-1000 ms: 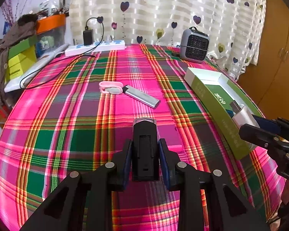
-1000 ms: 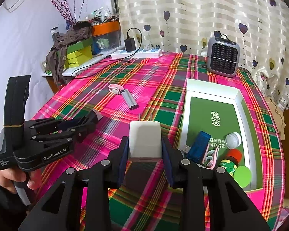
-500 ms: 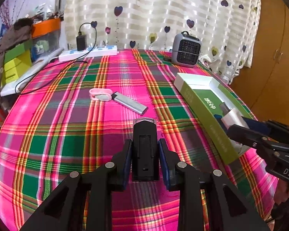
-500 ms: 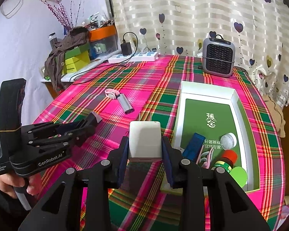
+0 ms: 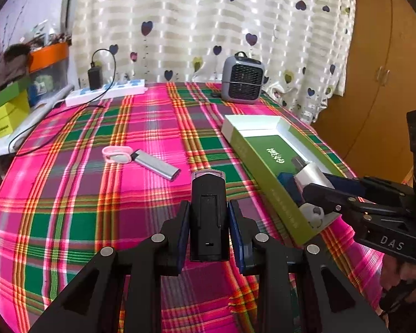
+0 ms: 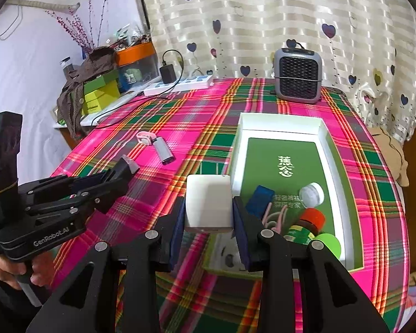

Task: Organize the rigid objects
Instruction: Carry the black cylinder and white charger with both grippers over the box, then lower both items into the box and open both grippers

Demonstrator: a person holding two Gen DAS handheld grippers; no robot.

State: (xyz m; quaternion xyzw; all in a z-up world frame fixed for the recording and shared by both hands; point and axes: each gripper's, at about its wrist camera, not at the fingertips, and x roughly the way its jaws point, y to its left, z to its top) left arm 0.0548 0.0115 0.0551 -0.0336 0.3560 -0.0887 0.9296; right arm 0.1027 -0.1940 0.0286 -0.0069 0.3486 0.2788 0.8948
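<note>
Both loads carried nearer the green tray: left claw clamped on black device, right claw on white block.

Ahead of the left gripper the plaid tablecloth lies bare up to a silver flat stick; the white-walled green box blocks its right.
</note>
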